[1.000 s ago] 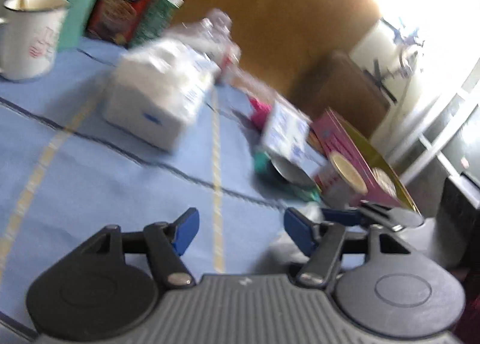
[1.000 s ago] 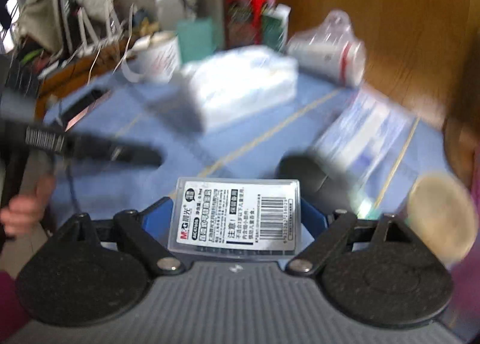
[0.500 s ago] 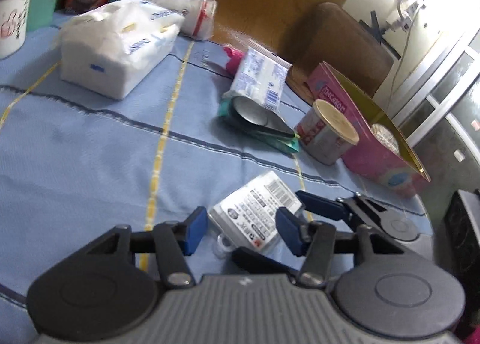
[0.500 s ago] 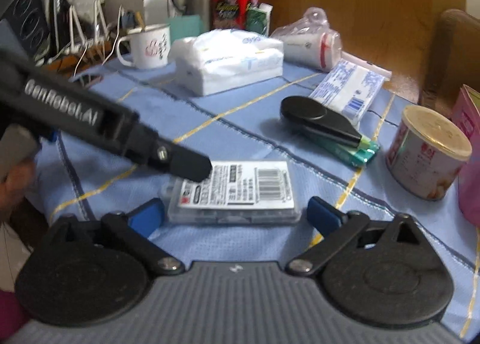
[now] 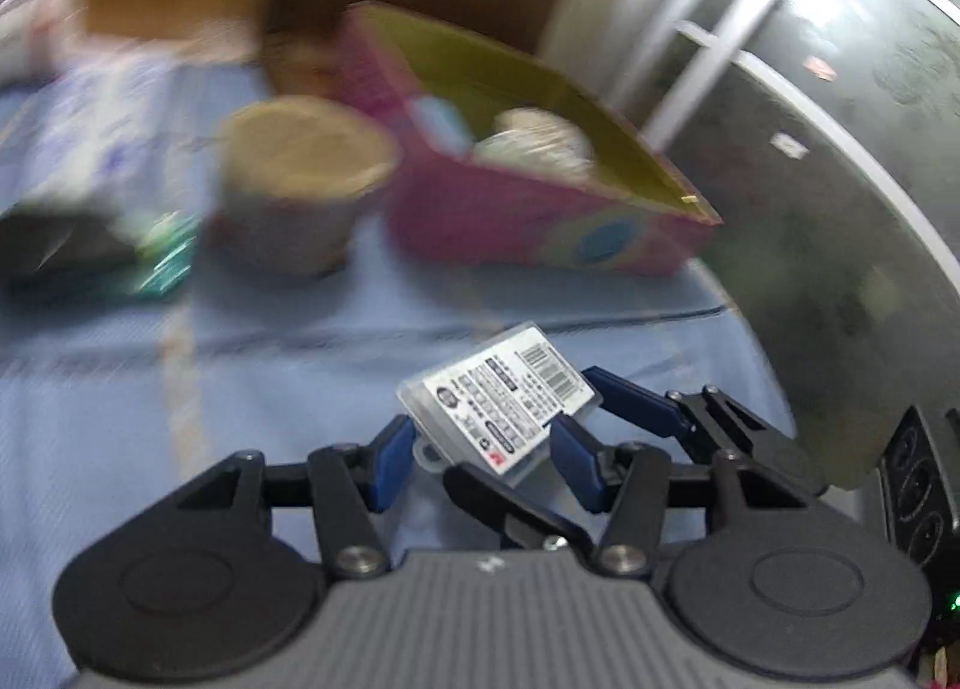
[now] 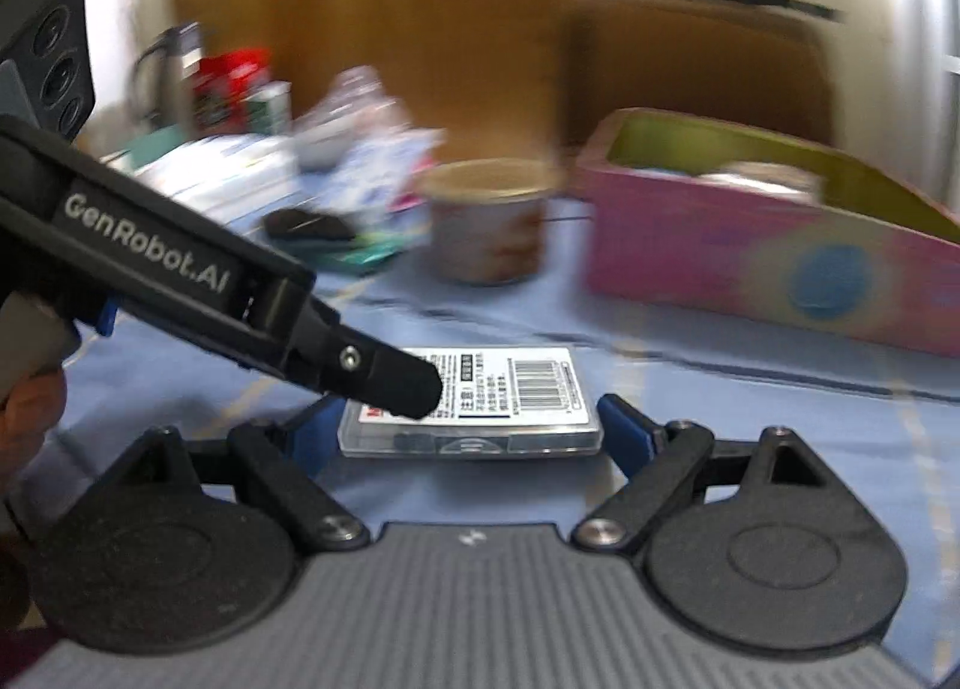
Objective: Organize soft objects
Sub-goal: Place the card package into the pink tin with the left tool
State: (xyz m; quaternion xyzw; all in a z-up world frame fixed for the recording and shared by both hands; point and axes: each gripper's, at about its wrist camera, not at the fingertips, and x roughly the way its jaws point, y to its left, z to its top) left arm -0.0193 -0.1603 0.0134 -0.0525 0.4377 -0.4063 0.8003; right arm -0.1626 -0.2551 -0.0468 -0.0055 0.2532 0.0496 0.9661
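Observation:
A clear flat plastic case with a white barcode label (image 5: pixel 501 398) sits between the blue pads of my left gripper (image 5: pixel 483 452), which is shut on it and holds it tilted above the blue cloth. In the right wrist view the same case (image 6: pixel 474 404) lies between the spread jaws of my right gripper (image 6: pixel 465 431), which is open and not touching it. The left gripper's black finger (image 6: pixel 390 377) crosses over the case's left end.
A pink box with a yellow-green inside (image 5: pixel 540 191) (image 6: pixel 768 239) stands beyond the case, with a round tan-lidded tub (image 5: pixel 300 185) (image 6: pixel 489 221) to its left. Further left lie a black and green item (image 6: pixel 327 239), tissue packs and bottles. The table edge is close on the right.
The left gripper has closed on the case and lifted it off the cloth, swinging right toward the pink box. The right gripper stays open around it.

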